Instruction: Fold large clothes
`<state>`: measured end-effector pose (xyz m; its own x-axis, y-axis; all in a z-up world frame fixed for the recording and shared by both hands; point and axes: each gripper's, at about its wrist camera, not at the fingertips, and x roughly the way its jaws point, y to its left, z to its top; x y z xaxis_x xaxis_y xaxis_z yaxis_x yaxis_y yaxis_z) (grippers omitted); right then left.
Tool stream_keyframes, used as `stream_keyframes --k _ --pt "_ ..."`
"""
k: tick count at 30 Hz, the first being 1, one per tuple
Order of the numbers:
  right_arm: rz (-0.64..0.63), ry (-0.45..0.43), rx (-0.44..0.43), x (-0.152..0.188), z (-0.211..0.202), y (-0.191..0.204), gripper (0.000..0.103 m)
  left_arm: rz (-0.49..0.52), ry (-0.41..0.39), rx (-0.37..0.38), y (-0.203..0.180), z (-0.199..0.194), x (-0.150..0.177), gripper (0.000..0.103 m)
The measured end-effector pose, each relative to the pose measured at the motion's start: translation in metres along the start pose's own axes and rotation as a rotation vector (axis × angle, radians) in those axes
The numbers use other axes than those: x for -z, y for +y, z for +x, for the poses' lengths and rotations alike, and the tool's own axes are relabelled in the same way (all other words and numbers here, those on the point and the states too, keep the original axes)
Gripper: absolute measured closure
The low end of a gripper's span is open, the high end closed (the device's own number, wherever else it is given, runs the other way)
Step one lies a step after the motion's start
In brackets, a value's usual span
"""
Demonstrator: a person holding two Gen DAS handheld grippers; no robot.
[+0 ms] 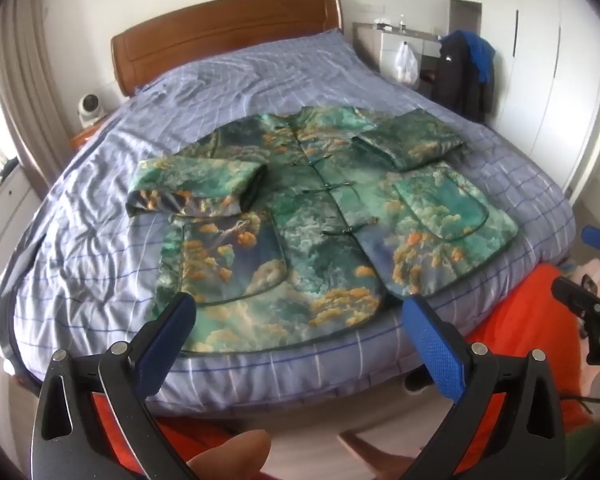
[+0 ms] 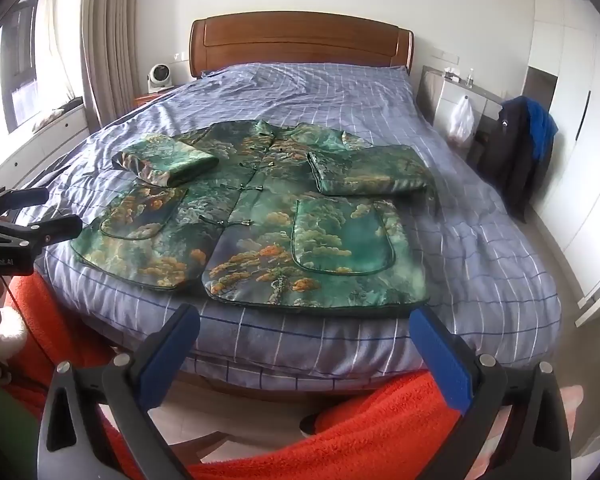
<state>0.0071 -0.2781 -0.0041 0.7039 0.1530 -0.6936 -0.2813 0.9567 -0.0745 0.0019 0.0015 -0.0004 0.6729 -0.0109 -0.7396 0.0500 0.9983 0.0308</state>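
While both sets of blue-padded jaws stand spread wide with nothing between them, the left gripper (image 1: 300, 312) and the right gripper (image 2: 304, 322) hang off the foot of the bed, short of the garment and touching no cloth. Just past them lies the glossy green satin jacket printed with orange and cream trees and clouds (image 1: 300, 216), spread face up on the blue checked duvet (image 1: 100, 264) near the foot edge, collar toward the brown wooden headboard (image 2: 300, 40). Its front is closed by dark knotted toggles running down the middle, and a rounded patch pocket edged in dark piping sits on each lower panel. Both sleeves are folded in across the chest, the left sleeve (image 1: 196, 188) and the right sleeve (image 2: 370, 172) each lying as a thick flat band on top of the body. The hem shows a notch at the centre where the two front panels part slightly. Below the grippers, orange fleece clothing (image 2: 380, 432) fills the lower view.
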Motion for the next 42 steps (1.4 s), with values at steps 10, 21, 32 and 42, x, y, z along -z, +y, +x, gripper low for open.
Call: stream_keyframes --k 10,21,32,42 --pt "-0.030 -0.031 -0.015 -0.003 -0.005 0.007 0.000 0.007 -0.008 -0.011 -0.003 0.001 0.003 0.000" --pt "-0.043 -0.031 -0.019 -0.003 -0.004 0.011 0.000 0.002 -0.007 -0.008 0.002 -0.002 0.006 0.000" --pt "-0.043 -0.028 -0.023 -0.004 -0.005 0.012 0.000 -0.002 -0.002 -0.001 0.004 0.000 0.007 0.000" --pt "-0.044 -0.032 -0.024 -0.005 -0.005 0.012 0.000 -0.006 -0.004 -0.002 0.003 0.001 0.007 0.000"
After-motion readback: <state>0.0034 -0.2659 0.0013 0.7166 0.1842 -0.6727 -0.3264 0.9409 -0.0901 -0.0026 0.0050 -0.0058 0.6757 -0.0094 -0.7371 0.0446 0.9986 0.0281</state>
